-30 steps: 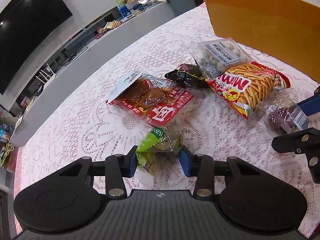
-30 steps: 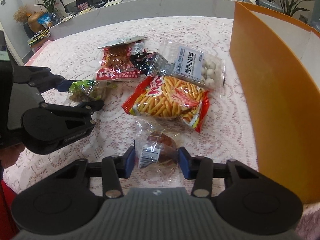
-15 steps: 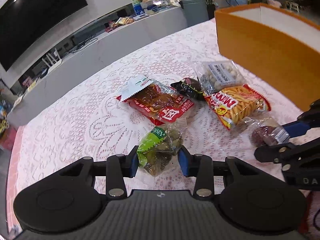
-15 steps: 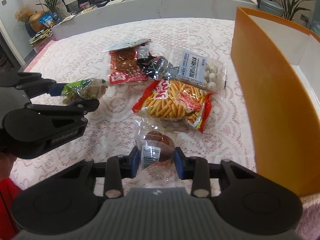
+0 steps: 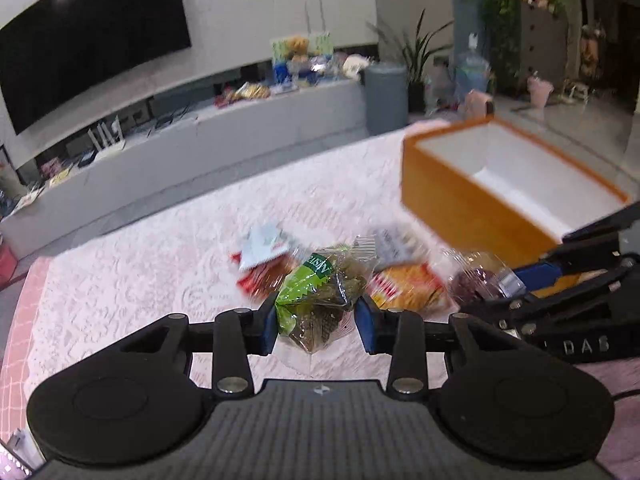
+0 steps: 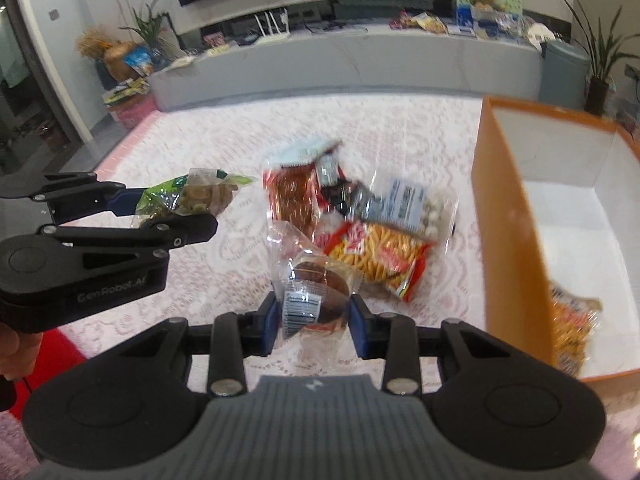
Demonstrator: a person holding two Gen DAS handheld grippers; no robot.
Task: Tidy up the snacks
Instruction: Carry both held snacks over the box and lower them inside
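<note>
Now both tools are clamped on snacks, lifted clear of the tabletop [image 6: 224, 132]: the left tool [image 5: 316, 322] grips a green packet [image 5: 320, 292], the right tool [image 6: 314, 322] a clear-wrapped brown bun [image 6: 316, 292], probably bound for the open orange box [image 6: 500, 216] nearby.

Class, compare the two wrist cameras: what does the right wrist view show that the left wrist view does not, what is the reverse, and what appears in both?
Only the right wrist view: an orange-printed snack bag lying inside the orange cardboard box, and a fingertip at the frame's left edge.
Only the left wrist view: a large water bottle in the background.
Both: the left gripper shut on the green-labelled clear snack packet, the right gripper shut on the clear-wrapped brown pastry, and the white lace tablecloth.
</note>
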